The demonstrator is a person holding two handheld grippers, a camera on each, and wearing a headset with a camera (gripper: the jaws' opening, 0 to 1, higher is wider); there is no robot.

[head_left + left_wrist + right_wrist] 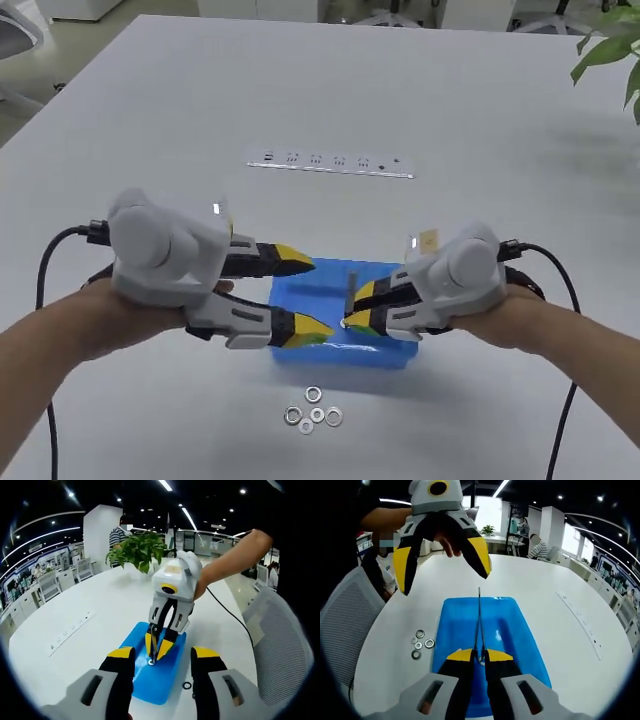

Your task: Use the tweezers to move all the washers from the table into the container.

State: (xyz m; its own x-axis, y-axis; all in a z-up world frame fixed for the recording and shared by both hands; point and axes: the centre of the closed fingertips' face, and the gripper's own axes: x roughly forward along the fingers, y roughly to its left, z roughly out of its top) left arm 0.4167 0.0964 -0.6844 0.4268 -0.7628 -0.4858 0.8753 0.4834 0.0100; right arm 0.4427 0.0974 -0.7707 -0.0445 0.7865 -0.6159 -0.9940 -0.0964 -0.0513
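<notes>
My right gripper (352,308) is shut on a thin pair of metal tweezers (351,290) over the blue container (385,350). In the right gripper view the tweezers (479,615) run forward from my shut jaws (480,655) along the container (515,635). In the left gripper view the tweezers' tip (152,655) points down at the container (150,685), with what looks like a small washer (151,662) at it. My left gripper (308,296) stands open at the container's left end, holding nothing. Several washers (312,410) lie on the table in front of the container.
A flush power strip (330,163) lies across the white table (450,130) beyond the container. Plant leaves (610,50) hang over the far right corner. A mesh chair (345,625) stands beside the table, and cables trail from both grippers.
</notes>
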